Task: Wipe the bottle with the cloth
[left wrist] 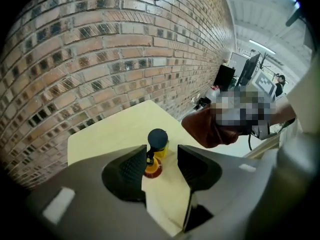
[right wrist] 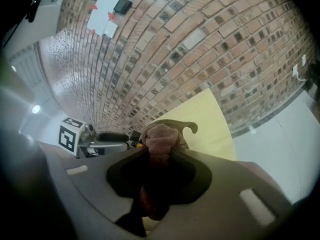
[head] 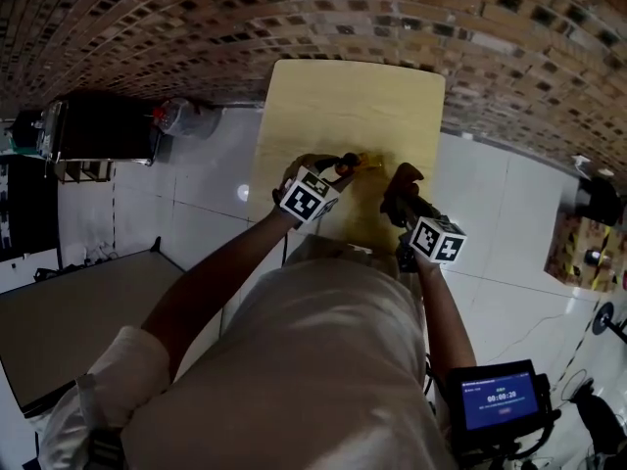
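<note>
Holds left gripper [left wrist: 163,162] wide, small black-capped orange plastic bottle [left wrist: 157,151] upright just ahead between jaws; pinches crumpled brown cloth [right wrist: 160,136] in right gripper [right wrist: 159,159], near on the right.

The head view is dim and underexposed. The pale surface [head: 343,106] and the white floor [head: 196,194] catch the most light, with one small glare spot on the tiles. A screen [head: 498,398] glows blue at the lower right. Every view bends the brick wall [left wrist: 100,59] into a fish-eye curve, and both gripper views darken to black at the corners. In the left gripper view, ceiling strip lights [left wrist: 263,46] shine at the upper right, and the left tool [left wrist: 161,166], close to the lens, looks soft. In the right gripper view the cloth [right wrist: 160,136] is blurred, and the left edge smears around a bright spot.
</note>
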Available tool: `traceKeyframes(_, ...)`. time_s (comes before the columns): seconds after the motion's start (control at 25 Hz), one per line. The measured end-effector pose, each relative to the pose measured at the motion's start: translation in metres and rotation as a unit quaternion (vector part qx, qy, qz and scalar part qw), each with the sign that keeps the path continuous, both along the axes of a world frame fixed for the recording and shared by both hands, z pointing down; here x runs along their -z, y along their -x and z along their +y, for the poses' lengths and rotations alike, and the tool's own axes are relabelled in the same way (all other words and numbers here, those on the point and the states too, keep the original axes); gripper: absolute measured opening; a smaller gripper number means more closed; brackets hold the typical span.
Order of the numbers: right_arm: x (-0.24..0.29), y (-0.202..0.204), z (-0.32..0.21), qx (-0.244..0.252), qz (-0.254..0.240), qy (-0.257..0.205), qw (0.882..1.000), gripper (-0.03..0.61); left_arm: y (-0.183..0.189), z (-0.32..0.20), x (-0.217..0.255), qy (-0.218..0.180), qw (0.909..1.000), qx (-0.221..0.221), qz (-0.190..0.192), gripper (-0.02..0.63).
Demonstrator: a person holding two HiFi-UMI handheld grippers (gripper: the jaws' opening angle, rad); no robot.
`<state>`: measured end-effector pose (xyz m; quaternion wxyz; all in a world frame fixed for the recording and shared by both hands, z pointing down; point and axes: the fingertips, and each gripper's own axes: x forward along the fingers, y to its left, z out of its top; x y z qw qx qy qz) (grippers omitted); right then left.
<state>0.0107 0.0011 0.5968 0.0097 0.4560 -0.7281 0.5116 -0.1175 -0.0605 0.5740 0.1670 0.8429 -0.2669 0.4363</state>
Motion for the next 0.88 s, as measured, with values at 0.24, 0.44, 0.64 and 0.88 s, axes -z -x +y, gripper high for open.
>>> traceKeyframes(0.24,0.079,-0.026,-0.007,-0.006,0.042,-0.096,0.995,0.087,0.021,0.005,0.019,-0.022,0.9964,0.074,0.033,0.206)
traceKeyframes(0.44,0.122,-0.036,-0.016,-0.005,0.073,-0.154,0.985,0.087,0.033,0.007,0.015,-0.011,0.9915,0.116,0.056,0.201)
traceKeyframes(0.64,0.143,-0.036,-0.014,0.001,0.095,-0.180,0.979,0.087,0.036,0.005,0.009,-0.011,0.9914,0.118,0.055,0.199)
traceKeyframes(0.88,0.137,-0.039,-0.011,-0.003,0.102,-0.174,0.979,0.087,0.035,0.003,-0.009,-0.007,0.9945,0.098,0.034,0.199)
